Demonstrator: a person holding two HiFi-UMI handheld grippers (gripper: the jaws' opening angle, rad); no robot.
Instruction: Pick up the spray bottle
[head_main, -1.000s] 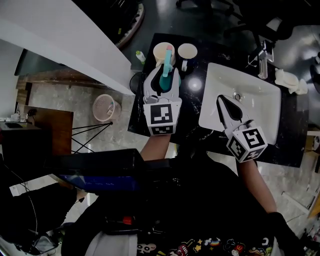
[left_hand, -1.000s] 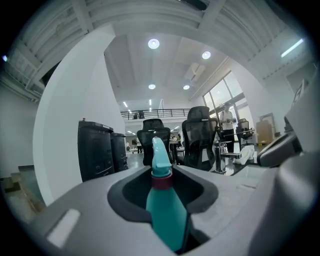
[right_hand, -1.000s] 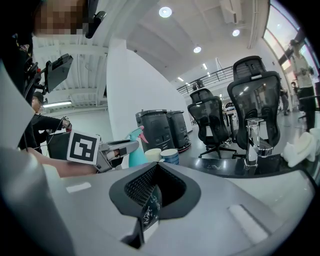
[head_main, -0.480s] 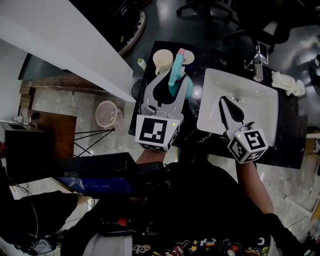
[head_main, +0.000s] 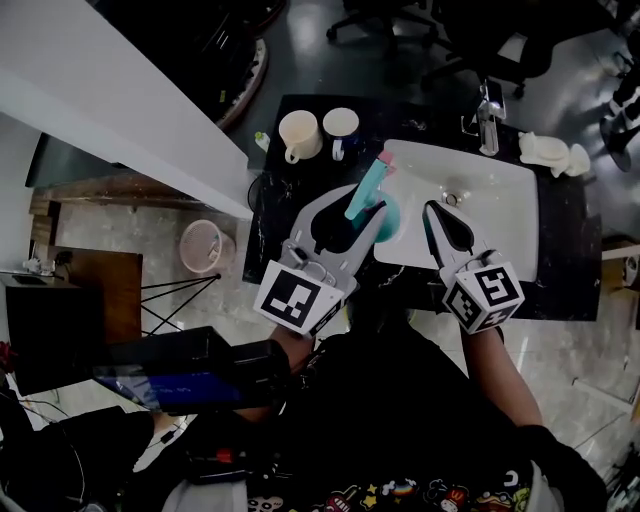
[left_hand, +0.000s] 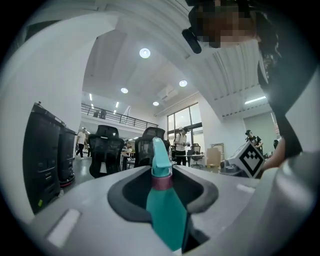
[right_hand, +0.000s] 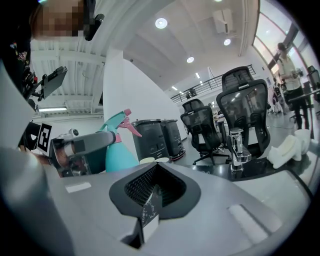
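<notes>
The spray bottle (head_main: 366, 190) is teal with a pink nozzle and hangs tilted above the left edge of the white sink (head_main: 505, 205). My left gripper (head_main: 368, 208) is shut on its body. In the left gripper view the spray bottle (left_hand: 163, 210) stands between the jaws with its nozzle pointing away. My right gripper (head_main: 436, 213) is shut with nothing in it, just right of the bottle over the sink. The right gripper view shows the spray bottle (right_hand: 119, 149) at the left, clamped by the left gripper (right_hand: 82, 144), beyond my shut right gripper (right_hand: 154, 194).
Two cream mugs (head_main: 300, 134) (head_main: 342, 124) and a small green-capped bottle (head_main: 260, 141) stand on the black counter (head_main: 270, 215). A chrome faucet (head_main: 487, 113) and a white object (head_main: 546, 152) are behind the sink. A wastebasket (head_main: 204, 245) is on the floor to the left.
My left gripper has carried the bottle away from beside the mugs, rightward and toward me to the sink's edge, tilting it. The right gripper has hardly moved.
</notes>
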